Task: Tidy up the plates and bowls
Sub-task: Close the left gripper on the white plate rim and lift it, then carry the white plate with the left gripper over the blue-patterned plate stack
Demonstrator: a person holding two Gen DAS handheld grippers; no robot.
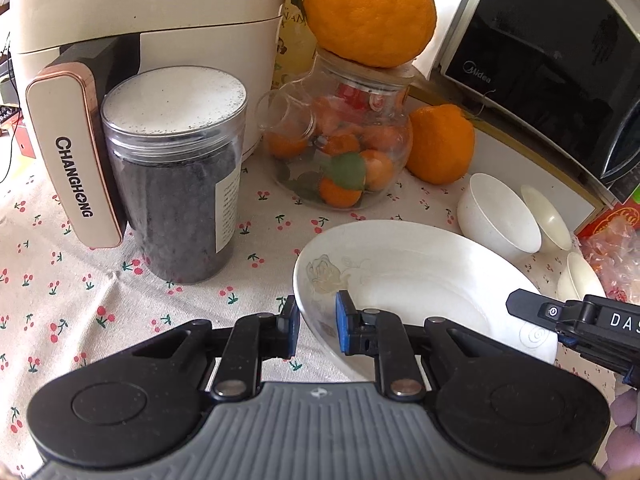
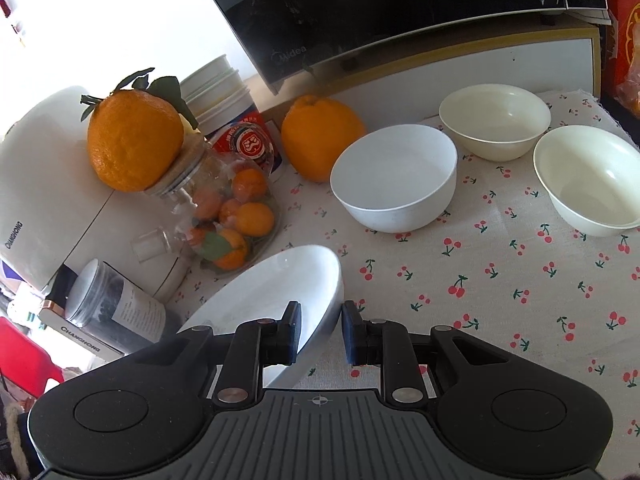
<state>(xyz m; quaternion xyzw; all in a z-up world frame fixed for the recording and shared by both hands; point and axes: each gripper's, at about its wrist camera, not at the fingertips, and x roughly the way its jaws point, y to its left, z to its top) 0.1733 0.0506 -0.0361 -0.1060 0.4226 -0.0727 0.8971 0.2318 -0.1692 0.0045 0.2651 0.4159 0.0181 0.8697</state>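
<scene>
White ceramic plate [image 1: 420,280], the largest piece, is tilted above the cherry-print tablecloth [image 2: 500,280], held at opposite rim edges by both tools; the left gripper [image 1: 318,330] is clenched on its near rim and the right gripper [image 2: 320,334] is clenched on the far side, rim between the pads in each wrist view. Three bowls remain loose and unstacked beyond it, well apart from both grippers: a white bowl [image 2: 394,178], a cream bowl [image 2: 495,120] behind and another cream bowl [image 2: 588,180] alongside; sorting appears barely begun, nothing yet nested or stacked.
</scene>
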